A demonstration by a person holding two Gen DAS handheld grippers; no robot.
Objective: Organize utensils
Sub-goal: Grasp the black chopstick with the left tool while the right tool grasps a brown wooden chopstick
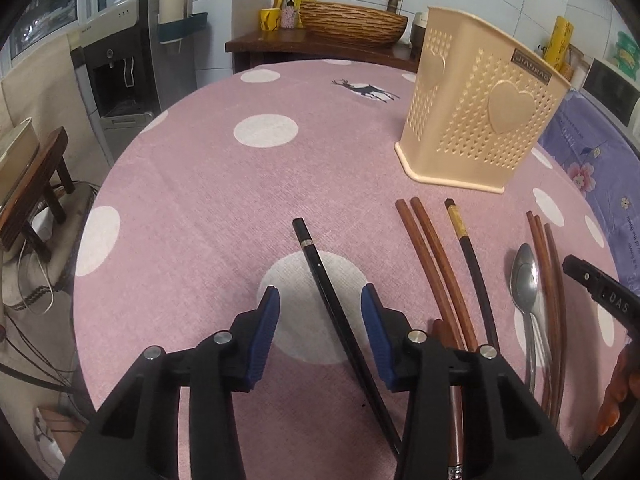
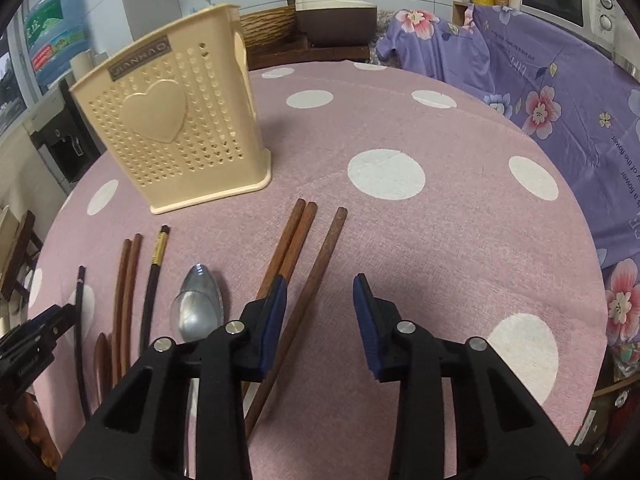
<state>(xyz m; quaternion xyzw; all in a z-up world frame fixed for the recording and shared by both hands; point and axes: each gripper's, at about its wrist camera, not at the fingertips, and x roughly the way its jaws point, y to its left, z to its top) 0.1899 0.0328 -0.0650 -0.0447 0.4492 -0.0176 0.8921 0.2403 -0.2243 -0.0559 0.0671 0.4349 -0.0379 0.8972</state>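
**Both tongs open over loose utensils in front of the holder**

The beige utensil holder [image 1: 476, 108] stands upright on the pink spotted tabletop [image 1: 200, 200]; its inside cannot be seen from either view. All the utensils lie flat on the cloth on the near side of the holder, fanned out with their far ends toward it.

The left tongs [image 1: 320, 304] are spread open, and a black chopstick with a silver band [image 1: 320, 272] runs up between the blue pads, untouched by either. This stick lies furthest left of the holder. Nearer the holder's front come a pair of reddish-brown chopsticks [image 1: 432, 256], a black chopstick with a gold end [image 1: 466, 244], a metal spoon [image 1: 525, 280] and three more brown chopsticks [image 1: 550, 280].

The right tongs [image 2: 320, 300] are also spread open and hold nothing. One brown chopstick [image 2: 320, 272] passes between their pads, close to the left pad, below and right of the holder.
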